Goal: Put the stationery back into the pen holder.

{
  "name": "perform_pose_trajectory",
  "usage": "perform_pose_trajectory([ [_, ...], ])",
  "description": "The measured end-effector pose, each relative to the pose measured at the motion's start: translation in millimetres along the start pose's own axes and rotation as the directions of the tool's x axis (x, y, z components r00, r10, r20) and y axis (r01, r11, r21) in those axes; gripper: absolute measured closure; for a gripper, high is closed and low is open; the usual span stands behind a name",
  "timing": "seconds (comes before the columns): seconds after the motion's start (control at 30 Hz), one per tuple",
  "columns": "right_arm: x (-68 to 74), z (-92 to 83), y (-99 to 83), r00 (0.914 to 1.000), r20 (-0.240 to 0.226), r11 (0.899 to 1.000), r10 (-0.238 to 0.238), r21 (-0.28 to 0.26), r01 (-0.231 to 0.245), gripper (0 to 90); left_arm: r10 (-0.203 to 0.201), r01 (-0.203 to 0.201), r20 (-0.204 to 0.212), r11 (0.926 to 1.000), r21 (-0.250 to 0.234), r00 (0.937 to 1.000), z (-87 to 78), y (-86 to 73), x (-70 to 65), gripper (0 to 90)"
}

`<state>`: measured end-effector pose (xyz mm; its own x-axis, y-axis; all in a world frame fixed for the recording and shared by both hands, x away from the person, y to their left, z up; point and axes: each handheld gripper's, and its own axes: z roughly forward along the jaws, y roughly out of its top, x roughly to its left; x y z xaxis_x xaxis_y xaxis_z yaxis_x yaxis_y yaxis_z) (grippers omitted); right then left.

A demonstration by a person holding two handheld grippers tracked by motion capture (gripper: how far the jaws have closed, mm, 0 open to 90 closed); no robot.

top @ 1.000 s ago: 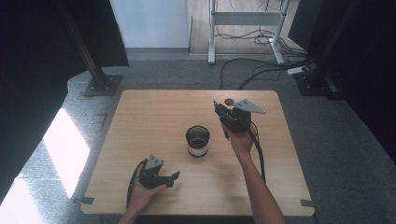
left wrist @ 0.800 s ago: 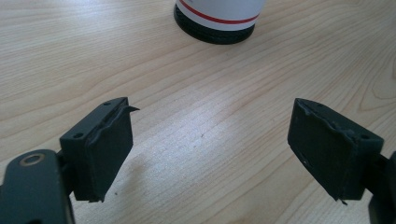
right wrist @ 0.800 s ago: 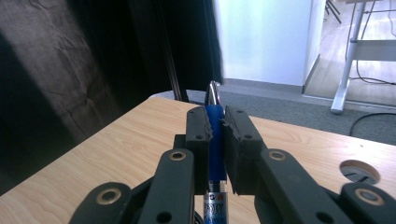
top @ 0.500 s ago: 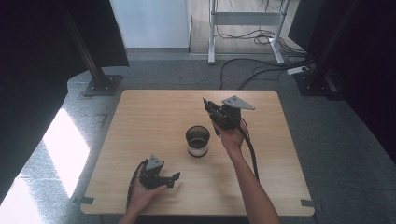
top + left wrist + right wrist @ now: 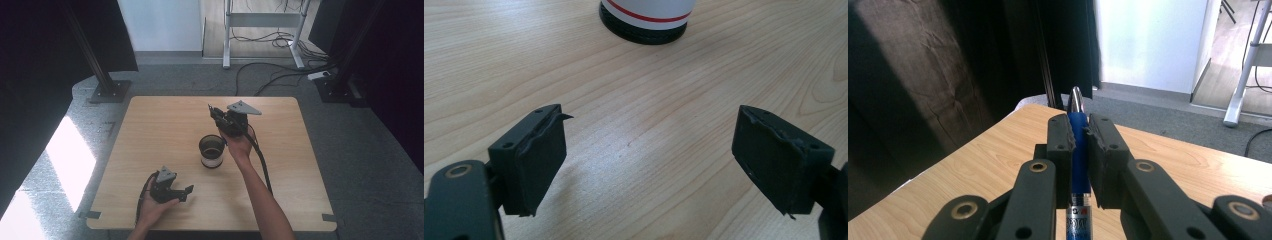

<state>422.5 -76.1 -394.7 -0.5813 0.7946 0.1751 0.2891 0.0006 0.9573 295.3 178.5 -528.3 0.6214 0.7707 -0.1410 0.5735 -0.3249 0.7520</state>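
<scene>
Right gripper (image 5: pixel 216 114) raised over the table's far half, jaws clamped tight, forearm stretched forward. Left gripper (image 5: pixel 186 191) low near the front edge, jaws wide apart, hand wrapped around its body.

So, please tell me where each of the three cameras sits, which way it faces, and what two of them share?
High view: above the person's side, looking forward and down on the table; both forearms, left gripper and right gripper show.
Left gripper view: low over the table, facing the cup; its open jaws show.
Right gripper view: level, facing the dark curtain; its jaws hold a blue pen.
Shared: the cup appears in the high and left gripper views.
</scene>
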Motion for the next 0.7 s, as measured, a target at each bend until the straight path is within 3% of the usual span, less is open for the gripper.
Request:
perform_pose_trajectory([
  [0.7, 1.8, 40.0, -6.4, 0.9999, 0.012, 1.0, 0.003, 0.009, -0.003, 78.9, -0.002, 0.002, -0.003, 0.9999, 0.017, 1.0, 4.3, -2.8, 2.8, 14.6],
])
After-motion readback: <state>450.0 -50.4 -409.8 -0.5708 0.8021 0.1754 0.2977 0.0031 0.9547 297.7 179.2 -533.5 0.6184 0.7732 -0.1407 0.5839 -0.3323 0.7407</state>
